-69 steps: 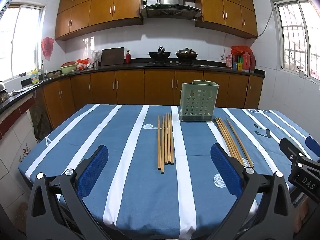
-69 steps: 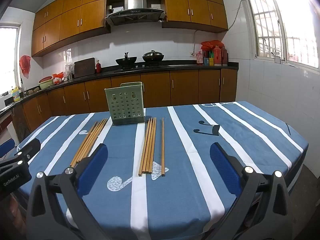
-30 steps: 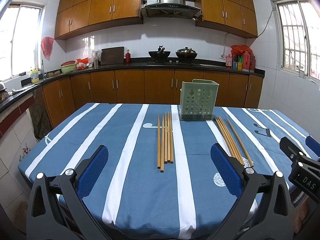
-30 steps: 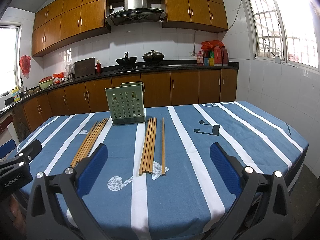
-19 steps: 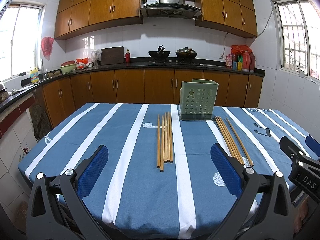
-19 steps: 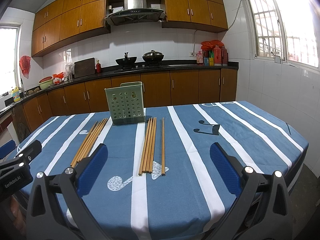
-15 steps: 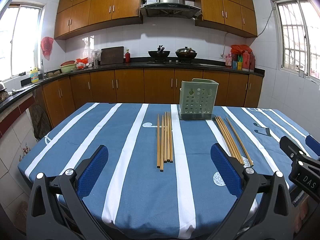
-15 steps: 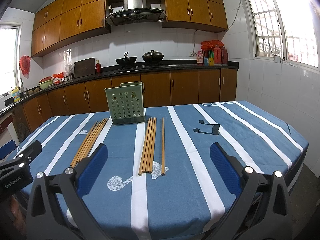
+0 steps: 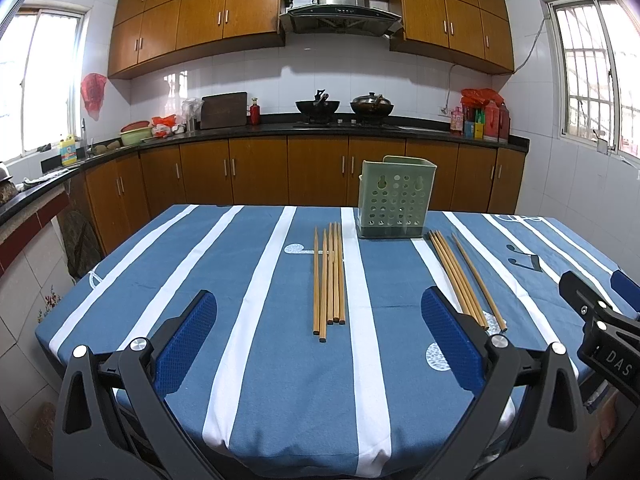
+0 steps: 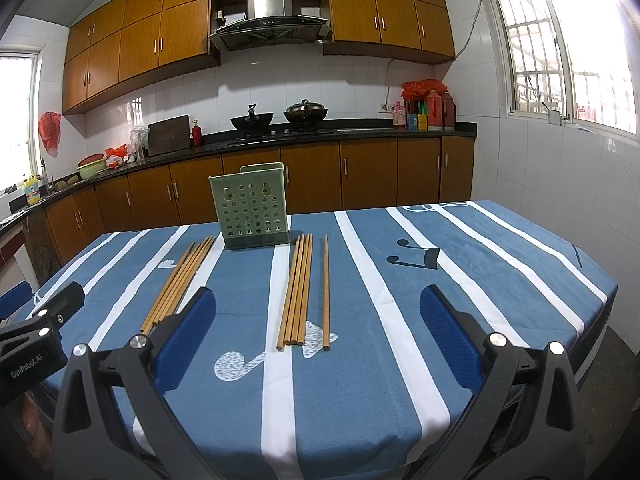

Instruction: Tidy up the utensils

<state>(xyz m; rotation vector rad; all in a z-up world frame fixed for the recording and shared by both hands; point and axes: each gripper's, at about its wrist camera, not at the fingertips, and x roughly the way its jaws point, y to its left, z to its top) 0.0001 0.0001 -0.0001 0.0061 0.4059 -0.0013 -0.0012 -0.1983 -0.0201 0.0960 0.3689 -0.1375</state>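
While I hover: left tongs (image 9: 318,328) and right tongs (image 10: 316,326) spread, empty.
Bench (image 9: 280,380): two chopstick bundles (image 9: 330,276) (image 9: 462,276) flanking far green holder (image 9: 394,206).

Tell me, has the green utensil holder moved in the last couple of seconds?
No. The green utensil holder stands in the same spot on the striped tablecloth, beside the same white stripe, with the chopsticks unchanged.

The left hand-held gripper (image 9: 318,328) is hovering level with its blue-padded fingers (image 9: 188,344) spread wide and gripping nothing. Beside it, the right hand-held gripper (image 10: 316,328) is likewise gaping, empty.
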